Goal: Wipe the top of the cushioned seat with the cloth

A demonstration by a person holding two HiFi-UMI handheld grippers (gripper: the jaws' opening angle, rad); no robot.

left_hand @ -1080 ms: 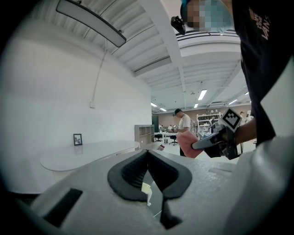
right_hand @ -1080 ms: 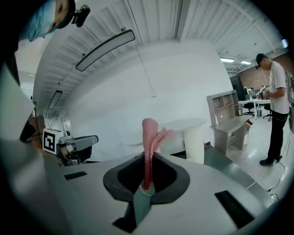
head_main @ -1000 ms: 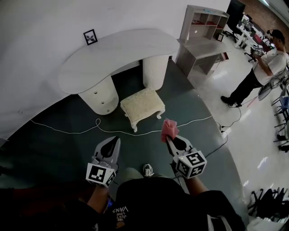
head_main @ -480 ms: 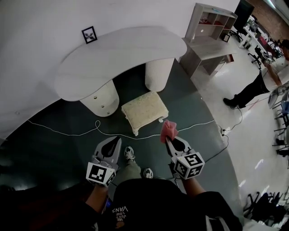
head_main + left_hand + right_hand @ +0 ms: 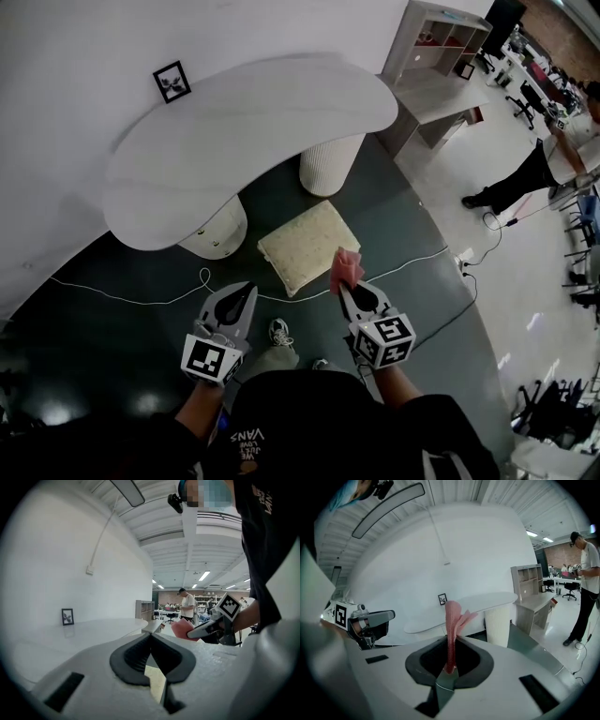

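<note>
The cushioned seat [image 5: 308,246] is a small cream stool on the dark floor in front of the white desk [image 5: 253,117]. A pink cloth [image 5: 346,269] sticks up from my right gripper [image 5: 345,286], which is shut on it just right of the seat's near corner. In the right gripper view the cloth [image 5: 452,620] stands upright between the jaws. My left gripper [image 5: 244,292] hangs left of the seat, jaws closed with nothing held. A strip of the seat [image 5: 155,681] shows below those jaws in the left gripper view.
A white cable [image 5: 141,298] runs across the dark floor near the seat. A grey shelf unit [image 5: 441,47] stands at the back right. A person [image 5: 539,164] stands on the light floor at far right. My own shoe [image 5: 279,331] shows below the seat.
I have stepped forward: the seat and desk are now closer and larger. Both grippers stay in the same pose, the right one still holding the cloth, now beside the seat's corner.
</note>
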